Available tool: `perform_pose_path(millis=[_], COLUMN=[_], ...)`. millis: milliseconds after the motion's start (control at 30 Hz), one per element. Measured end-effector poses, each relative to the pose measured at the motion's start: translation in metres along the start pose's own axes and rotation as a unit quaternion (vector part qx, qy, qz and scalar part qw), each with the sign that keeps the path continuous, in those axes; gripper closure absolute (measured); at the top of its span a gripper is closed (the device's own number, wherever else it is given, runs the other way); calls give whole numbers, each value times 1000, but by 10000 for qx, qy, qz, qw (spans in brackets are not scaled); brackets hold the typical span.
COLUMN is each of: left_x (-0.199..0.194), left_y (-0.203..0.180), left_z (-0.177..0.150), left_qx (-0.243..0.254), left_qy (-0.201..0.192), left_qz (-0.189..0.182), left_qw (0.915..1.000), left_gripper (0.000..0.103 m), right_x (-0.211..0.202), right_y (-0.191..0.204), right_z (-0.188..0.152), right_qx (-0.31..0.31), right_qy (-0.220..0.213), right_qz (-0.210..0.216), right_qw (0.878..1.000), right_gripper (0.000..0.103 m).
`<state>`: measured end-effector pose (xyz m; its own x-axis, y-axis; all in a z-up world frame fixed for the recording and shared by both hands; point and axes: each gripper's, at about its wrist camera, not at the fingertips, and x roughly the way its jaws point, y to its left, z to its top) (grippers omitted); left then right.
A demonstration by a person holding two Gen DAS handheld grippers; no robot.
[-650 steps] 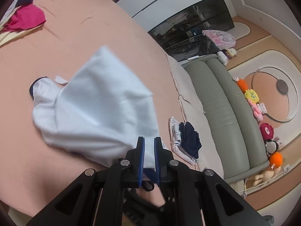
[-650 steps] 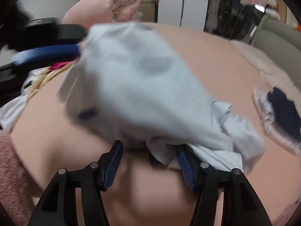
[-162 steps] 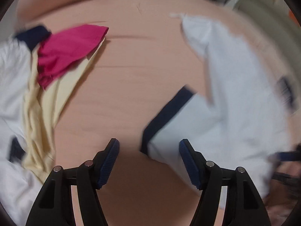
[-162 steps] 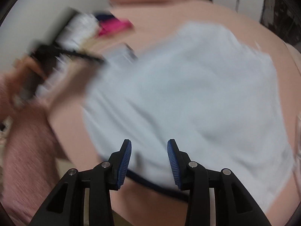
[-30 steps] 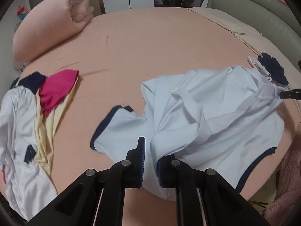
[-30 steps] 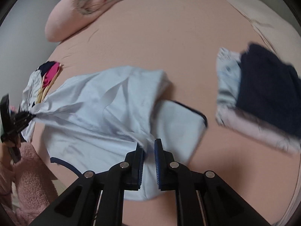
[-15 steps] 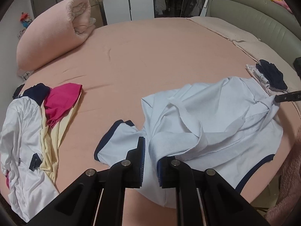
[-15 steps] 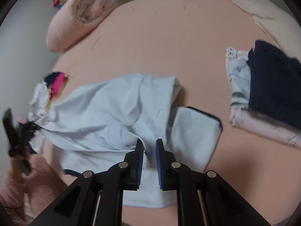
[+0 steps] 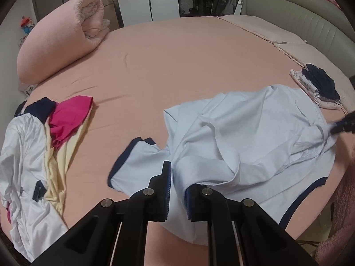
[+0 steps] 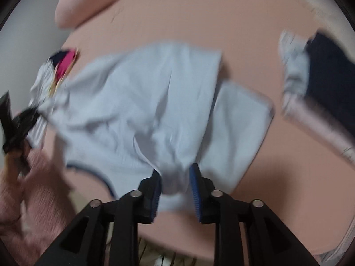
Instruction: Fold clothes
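A pale blue shirt [image 9: 255,133] with navy trim lies crumpled across the pink bed [image 9: 177,66]. My left gripper [image 9: 177,186] is shut on a bunched fold at the shirt's near edge, beside a navy-cuffed sleeve [image 9: 135,164]. The right gripper's tip [image 9: 342,127] shows at the far right, with the cloth drawn to a point at it. The right wrist view is blurred. There my right gripper [image 10: 175,190] has a wad of the shirt [image 10: 137,93] between its blue pads, which stand slightly apart. The left gripper [image 10: 20,119] shows at that view's left edge.
A pile of white, cream and magenta clothes [image 9: 44,144] lies at the bed's left edge. A rolled pink blanket [image 9: 64,35] sits at the back left. A folded stack topped by a navy garment [image 9: 319,84] rests at the right, by the green headboard [image 9: 299,17].
The right gripper's pads have parted a little around the cloth, and its view has swung and blurred. The shirt has stretched wider between the two grippers. The left grip is unchanged.
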<state>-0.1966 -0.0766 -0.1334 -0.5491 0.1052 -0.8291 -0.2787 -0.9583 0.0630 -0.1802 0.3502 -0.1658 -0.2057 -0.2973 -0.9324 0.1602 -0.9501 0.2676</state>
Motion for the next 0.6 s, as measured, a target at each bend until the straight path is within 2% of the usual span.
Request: perform_pose_path(millis=[67, 100, 233, 300, 433, 600], left_x=[3, 4, 4, 2, 3, 15], left_y=[-3, -5, -9, -9, -10, -18], left_z=[1, 1, 0, -1, -3, -12], left_qx=[-66, -88, -74, -68, -21, 31], left_qy=[36, 54, 92, 99, 186, 443], left_qz=[-30, -52, -38, -49, -105, -148], left_qw=[10000, 9999, 9999, 9999, 9998, 9989], left_gripper=[93, 93, 93, 93, 93, 93], right_x=[-6, -3, 31, 28, 21, 26], right_y=[5, 6, 12, 22, 39, 42], right_z=[2, 2, -9, -20, -41, -46], right_qx=[27, 172, 345, 55, -390, -434], right_qy=[-335, -379, 164, 134, 371, 209], right_qz=[-187, -53, -204, -278, -418, -436], right_qw=[9993, 9991, 9991, 9995, 9977, 9979], right_gripper=[71, 70, 70, 70, 70, 70])
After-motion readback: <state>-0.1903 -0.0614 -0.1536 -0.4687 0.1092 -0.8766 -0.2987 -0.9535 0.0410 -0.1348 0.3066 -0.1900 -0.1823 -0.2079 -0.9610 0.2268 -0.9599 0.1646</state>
